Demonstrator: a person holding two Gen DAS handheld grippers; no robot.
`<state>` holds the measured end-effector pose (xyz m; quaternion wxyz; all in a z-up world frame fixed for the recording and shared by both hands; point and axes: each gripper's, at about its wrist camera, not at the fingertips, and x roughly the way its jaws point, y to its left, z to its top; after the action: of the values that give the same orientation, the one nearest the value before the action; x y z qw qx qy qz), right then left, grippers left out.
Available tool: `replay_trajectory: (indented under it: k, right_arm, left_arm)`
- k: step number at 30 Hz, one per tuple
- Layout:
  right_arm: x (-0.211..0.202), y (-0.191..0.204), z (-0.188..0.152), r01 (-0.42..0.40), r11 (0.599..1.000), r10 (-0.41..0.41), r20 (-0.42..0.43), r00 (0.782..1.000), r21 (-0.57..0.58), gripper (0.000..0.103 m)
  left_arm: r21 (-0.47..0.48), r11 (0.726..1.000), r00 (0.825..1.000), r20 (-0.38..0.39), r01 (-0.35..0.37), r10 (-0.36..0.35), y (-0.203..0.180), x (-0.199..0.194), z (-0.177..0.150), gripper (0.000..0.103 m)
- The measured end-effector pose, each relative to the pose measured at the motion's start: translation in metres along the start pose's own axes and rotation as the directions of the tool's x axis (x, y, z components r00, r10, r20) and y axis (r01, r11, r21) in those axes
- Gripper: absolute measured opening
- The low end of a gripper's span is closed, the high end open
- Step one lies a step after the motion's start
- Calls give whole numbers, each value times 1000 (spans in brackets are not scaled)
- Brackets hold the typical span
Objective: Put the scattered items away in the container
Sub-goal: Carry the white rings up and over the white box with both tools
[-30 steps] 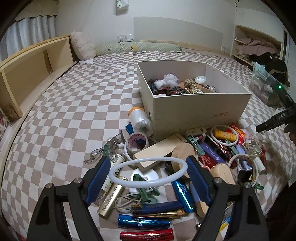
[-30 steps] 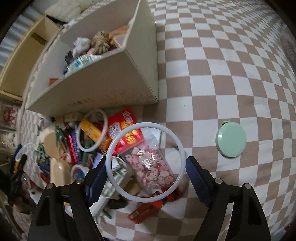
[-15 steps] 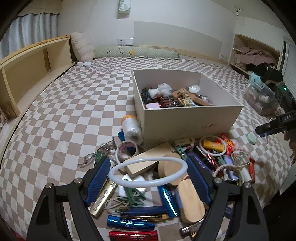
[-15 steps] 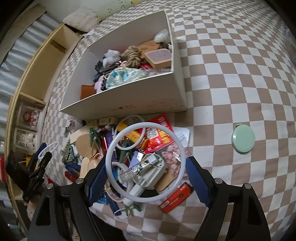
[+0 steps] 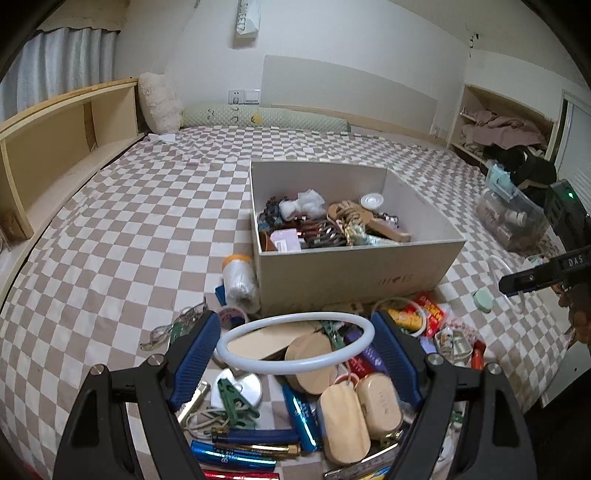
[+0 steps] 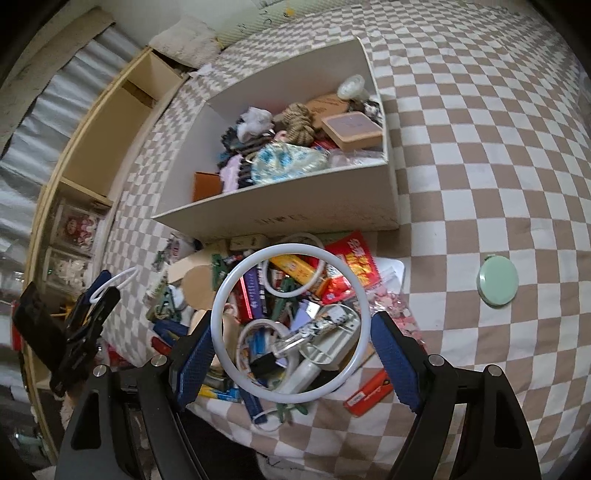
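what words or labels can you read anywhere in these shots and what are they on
"SWEET": white sign on the wall, letters running sideways, last ones less sure.
"DAS": black bar of the right hand-held gripper, further letters cut off.
Faint print on the box front: too pale to read.
Red packet, blue tubes: print too blurred.
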<state>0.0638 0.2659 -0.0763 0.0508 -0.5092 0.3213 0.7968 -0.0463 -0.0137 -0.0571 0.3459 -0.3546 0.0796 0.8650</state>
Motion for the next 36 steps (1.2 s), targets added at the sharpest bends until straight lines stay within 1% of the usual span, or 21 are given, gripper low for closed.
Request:
replay_trajectory:
  k: [6, 9, 16, 23, 31, 36]
  right_arm:
    - [-8, 12, 6, -53, 999, 53, 14, 999, -1, 82]
    - [-11, 20, 11, -58, 998, 58, 23, 998, -16, 82]
    - [-19, 39, 20, -91, 995, 93, 49, 994, -44, 82]
    - [-29, 55, 36, -102, 992, 109, 94, 990, -74, 82]
    - [-43, 65, 57, -122, 989, 132, 151, 980, -79, 82]
    - [-46, 65, 70, -126, 990, 136, 175, 975, -69, 82]
  left_arm:
    - [-48, 999, 999, 35, 26, -24, 2, -1, 15, 84]
    - [-52, 998, 998, 45, 36, -33, 0, 0, 23, 84]
    - [-31, 998, 996, 76, 52, -50, -9, -2, 38, 84]
    - [-17, 998, 991, 119, 67, -64, -18, -4, 58, 84]
    - [-4, 995, 983, 157, 100, -98, -24, -4, 83, 84]
    - [2, 993, 980, 162, 119, -118, -27, 2, 94, 84]
